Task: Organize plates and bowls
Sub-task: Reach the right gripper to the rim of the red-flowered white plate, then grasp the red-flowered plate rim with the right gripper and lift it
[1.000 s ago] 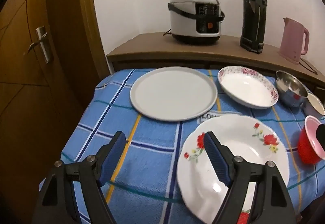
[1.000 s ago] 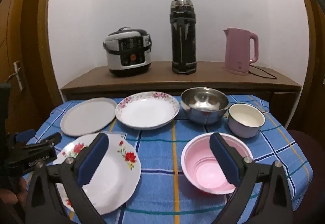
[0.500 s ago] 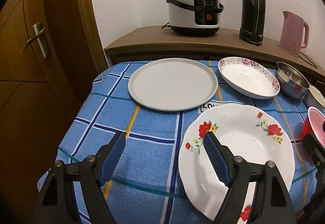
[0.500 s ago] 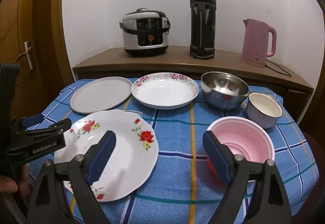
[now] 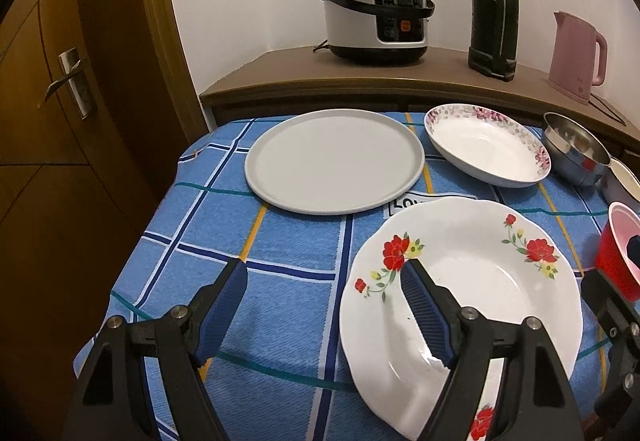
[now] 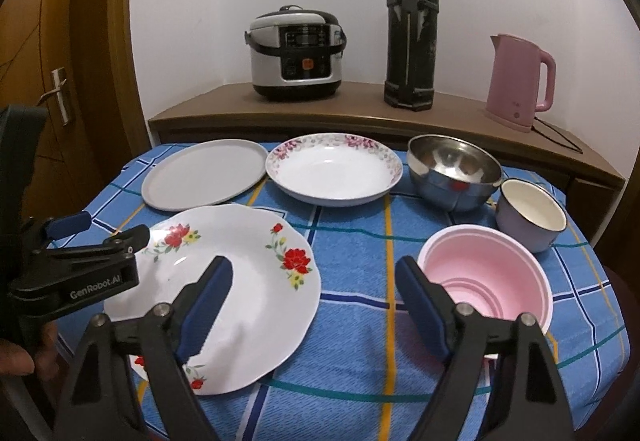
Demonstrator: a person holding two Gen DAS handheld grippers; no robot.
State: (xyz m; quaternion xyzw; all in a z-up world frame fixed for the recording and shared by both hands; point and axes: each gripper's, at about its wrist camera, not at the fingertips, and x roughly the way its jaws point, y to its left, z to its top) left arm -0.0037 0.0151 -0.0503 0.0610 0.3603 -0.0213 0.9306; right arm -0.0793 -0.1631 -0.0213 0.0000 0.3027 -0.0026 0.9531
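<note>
Hovering released and empty, the left claw (image 5: 324,285) straddles the red-flowered plate's (image 5: 480,281) 9 o'clock rim, seemingly to pinch it, while the right claw (image 6: 312,281), equally released, waits between plate and pink bowl (image 6: 486,281).

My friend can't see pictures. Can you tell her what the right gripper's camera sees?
The open right gripper hangs over a blue checked tablecloth, between a rose plate and a pink bowl. Behind them sit a grey plate, a flowery dish, a steel bowl and a mug. The left gripper is open by the rose plate's edge.
</note>
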